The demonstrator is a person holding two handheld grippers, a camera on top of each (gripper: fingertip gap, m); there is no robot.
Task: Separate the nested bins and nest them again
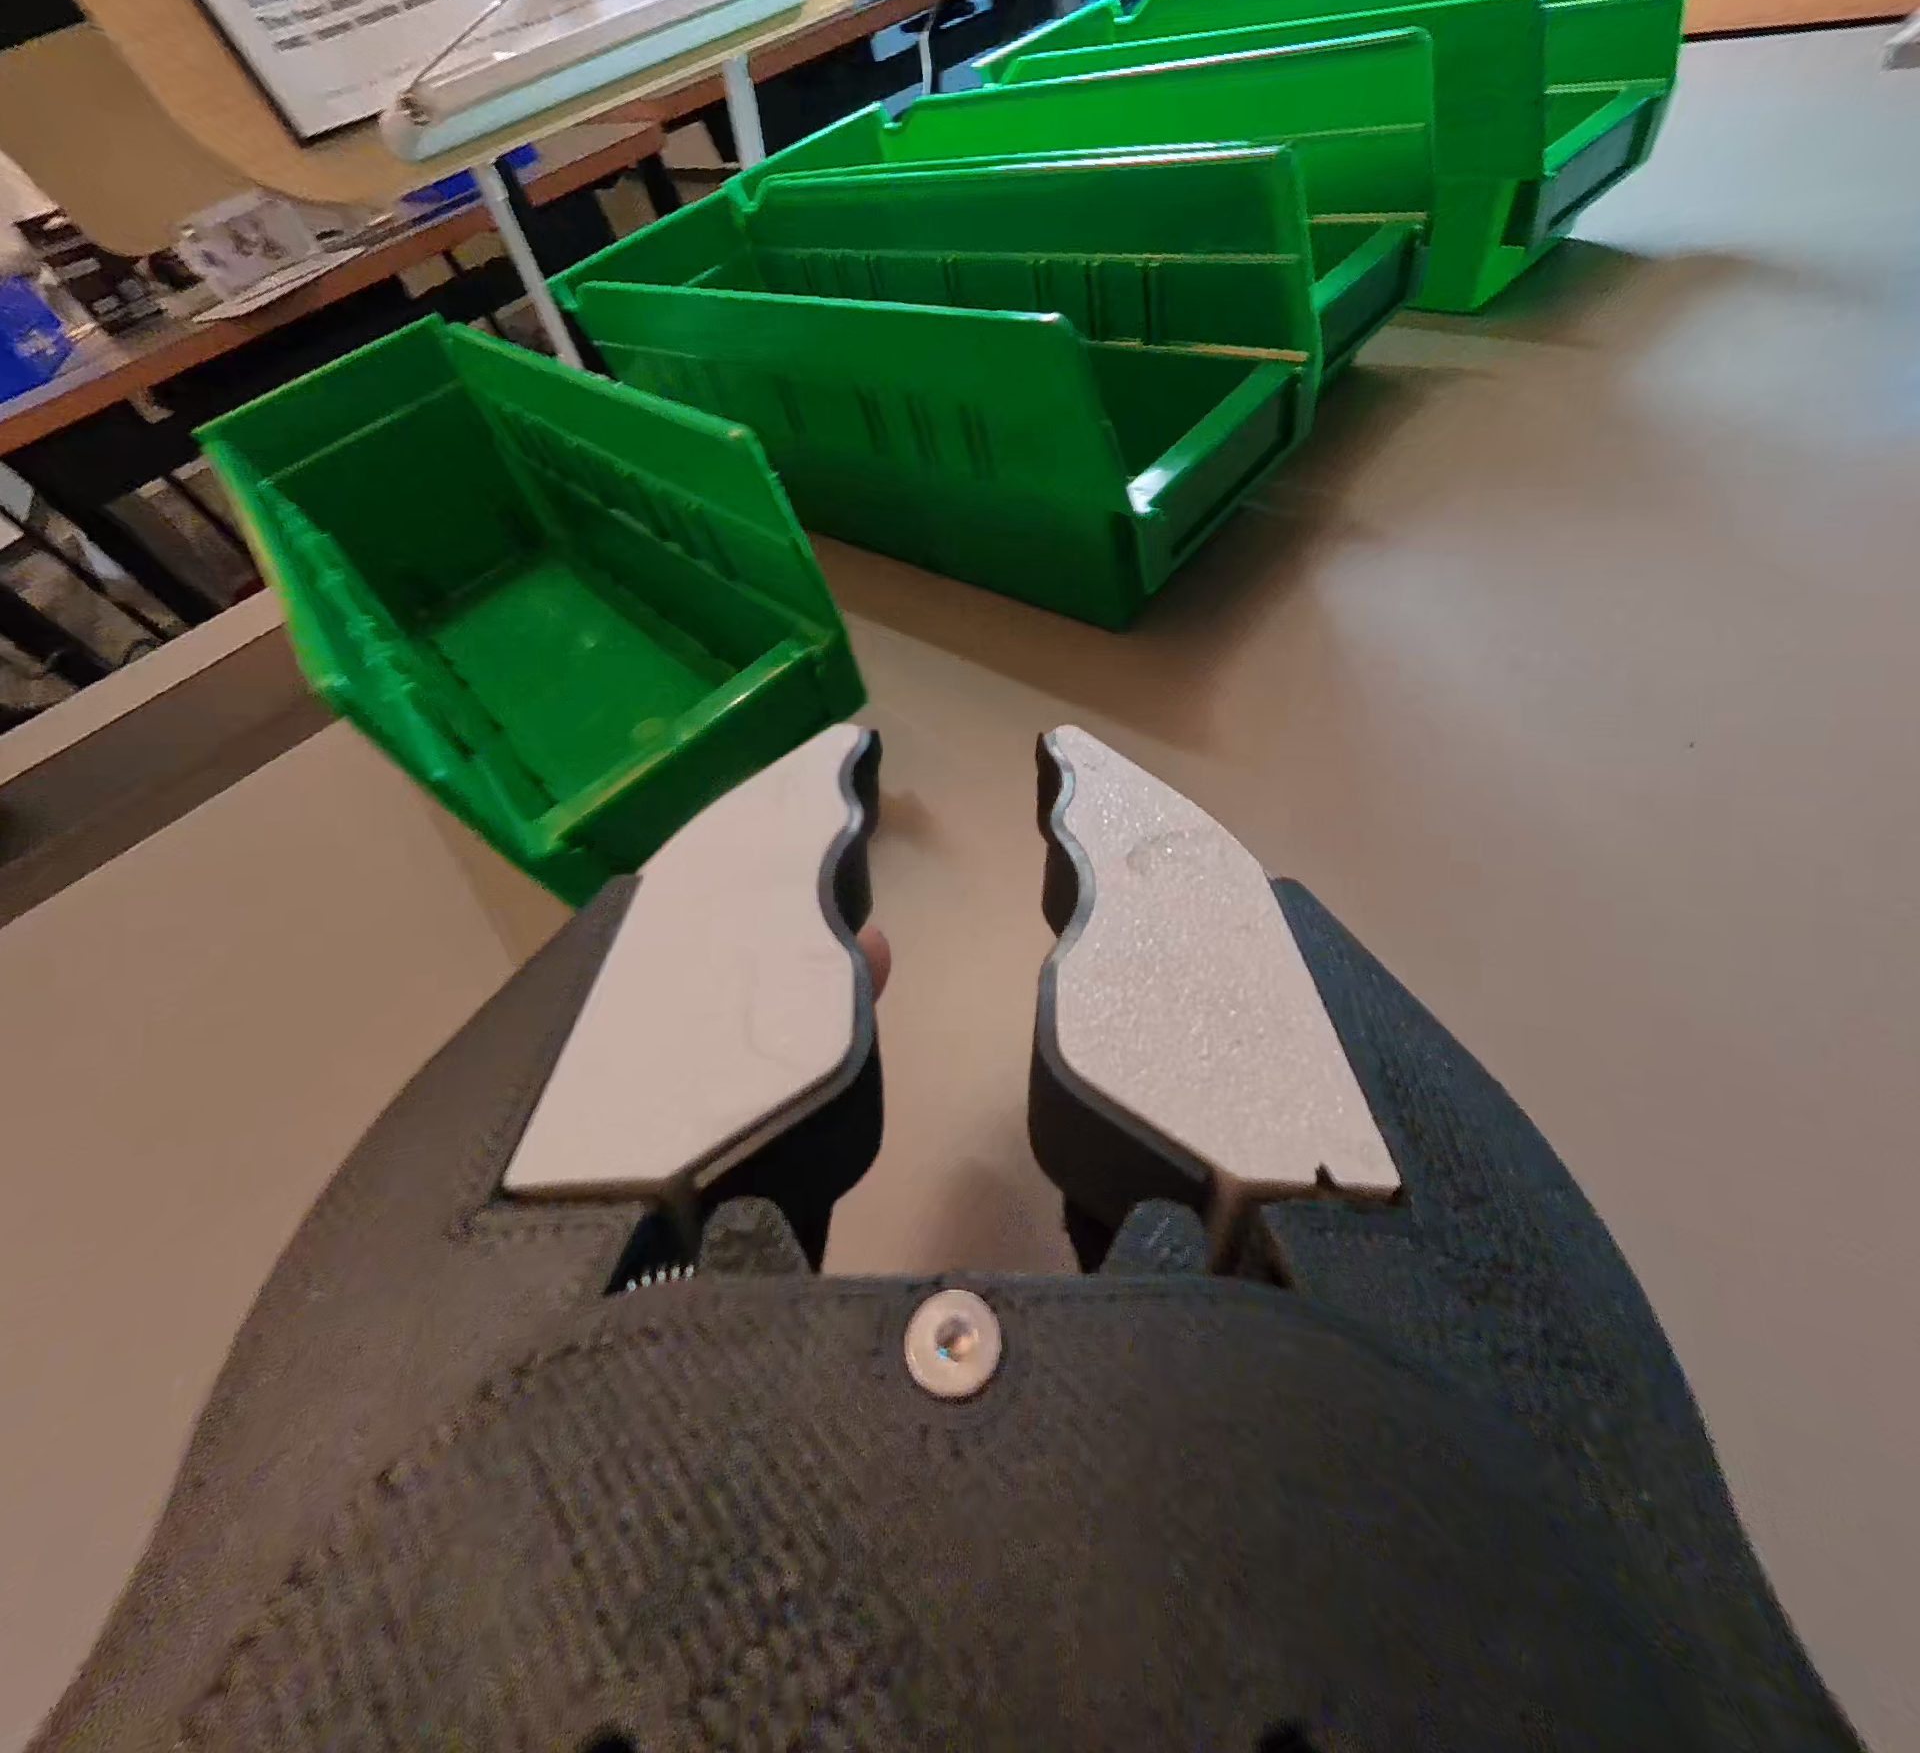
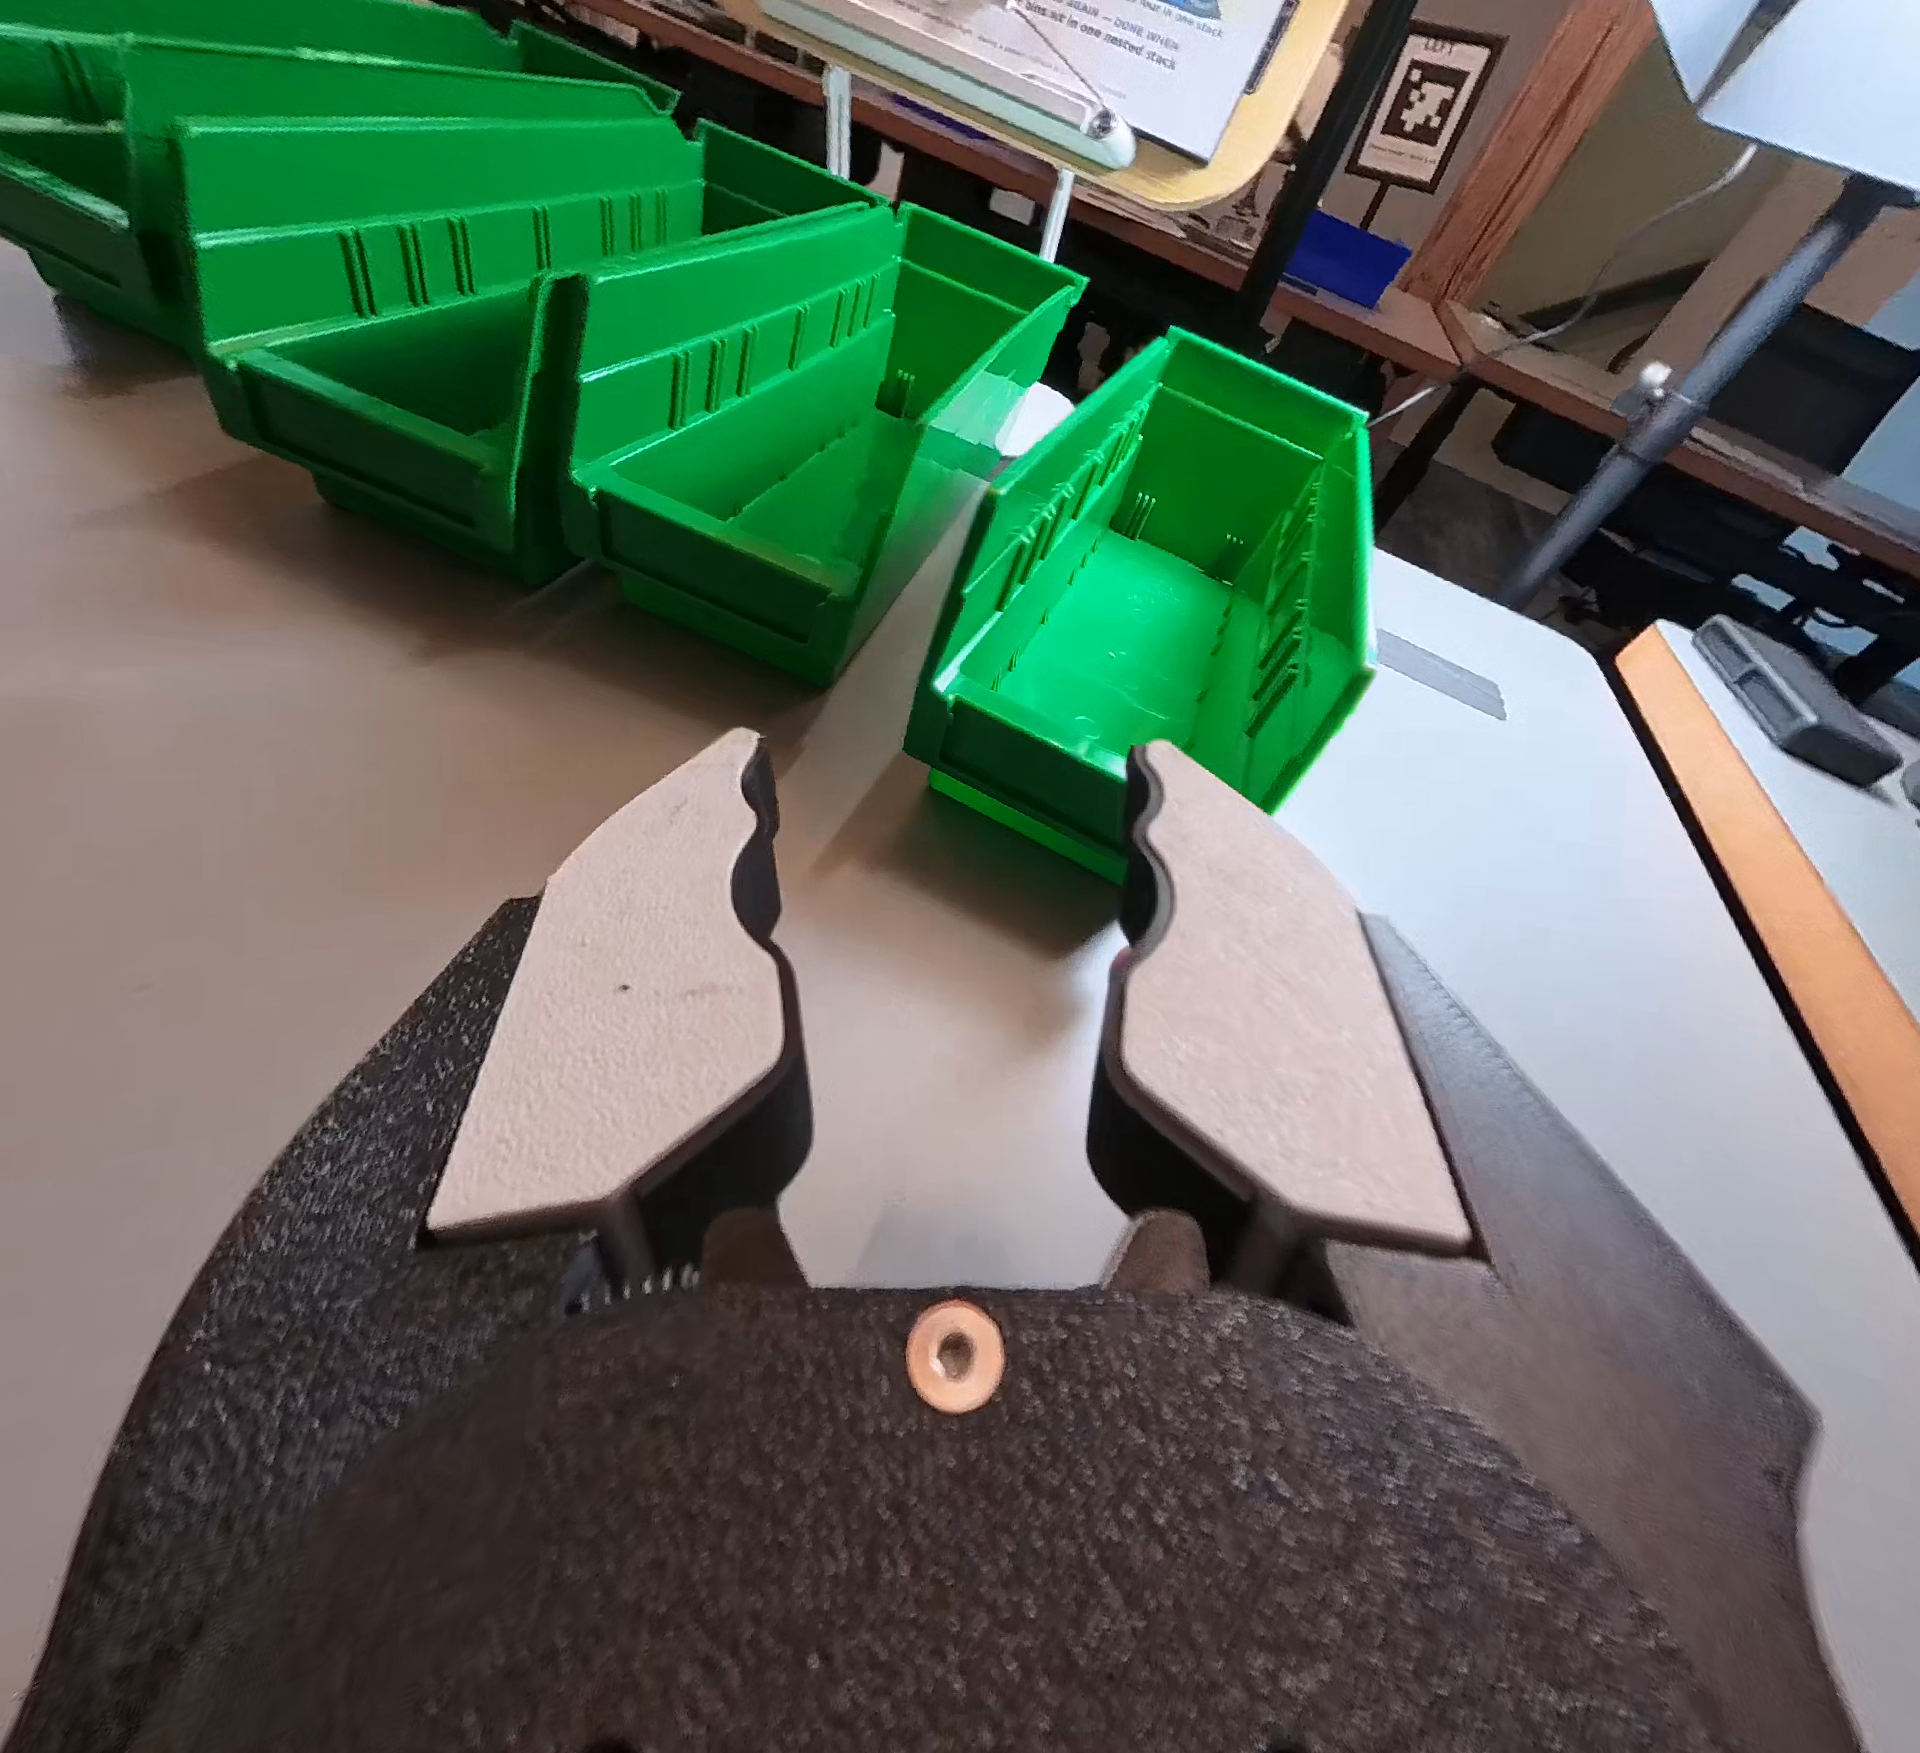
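Left wrist view: the left gripper (image 1: 956, 753) has its fingers released and empty; the small green bin (image 1: 540, 602) sits on the bench (image 1: 1558, 768) just ahead-left, long axis running away leftward.

Right wrist view: the right gripper (image 2: 951, 773) is spread, empty; the same small green bin (image 2: 1153, 581) lies just beyond its right finger, the row of bins (image 2: 468, 332) far left.

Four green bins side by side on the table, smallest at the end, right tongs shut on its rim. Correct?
Not quite. The right tongs are open and hold nothing; the right wrist view shows them just short of the smallest bin. The rest stands: four green bins side by side on the table, smallest at the end.
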